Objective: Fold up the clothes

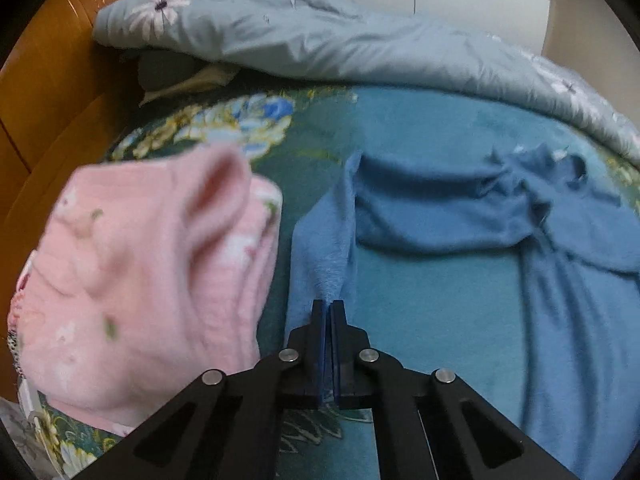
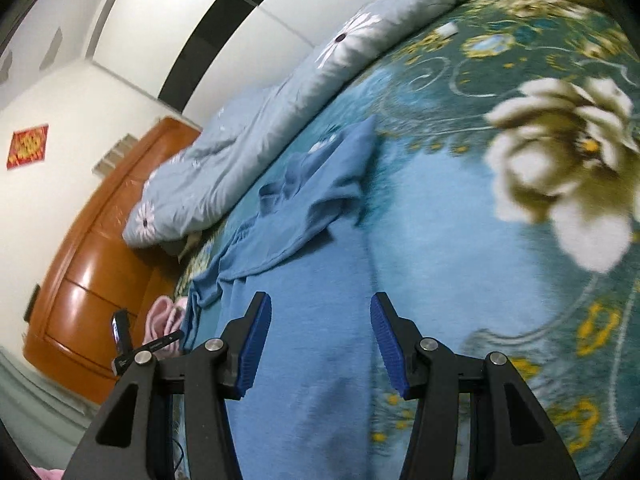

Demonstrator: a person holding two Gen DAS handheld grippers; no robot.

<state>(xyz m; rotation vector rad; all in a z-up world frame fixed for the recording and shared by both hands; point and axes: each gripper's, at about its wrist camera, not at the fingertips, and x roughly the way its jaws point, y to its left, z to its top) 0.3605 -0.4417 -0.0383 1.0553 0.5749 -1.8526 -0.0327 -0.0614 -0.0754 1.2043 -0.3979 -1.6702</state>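
The bed (image 1: 420,320) is viewed steeply and closely from the left wrist, obliquely from the right; the blue garment (image 1: 440,216) (image 2: 304,200) toward twelve o'clock is shared.

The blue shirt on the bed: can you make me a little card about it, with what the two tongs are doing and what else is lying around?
garment: soft blue knit shirt, rumpled, spread out on the bed
surface: teal flowered blanket
left tongs: shut, pinching an edge of the blue shirt, cloth pulled up into a ridge
right tongs: open, nothing between them, above the shirt
nearby: pink flowered cloth bundle, beside the shirt in the left wrist view
behind: pale blue daisy-print quilt, bunched along the bed's far edge
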